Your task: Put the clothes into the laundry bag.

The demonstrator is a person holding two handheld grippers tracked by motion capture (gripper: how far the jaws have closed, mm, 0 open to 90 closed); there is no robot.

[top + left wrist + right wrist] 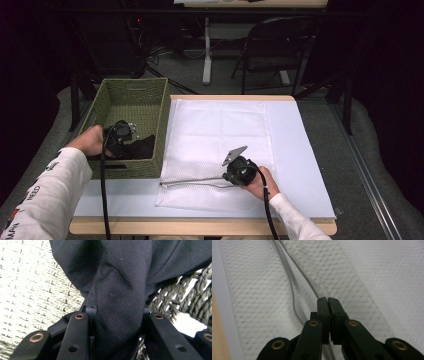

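The left gripper (131,136) is reaching down into the green woven basket (131,95) at the tabletop's (300,150) left edge, and its jaws are clamping a fold of the black garment (120,302) lying inside (the cloth is bunching thickly between them). The right gripper (328,302) is resting near the front of the tabletop, its jaws pressing fully together on the zipper edge (297,272) of the white mesh laundry bag (220,130), which is lying flat just beside the basket.
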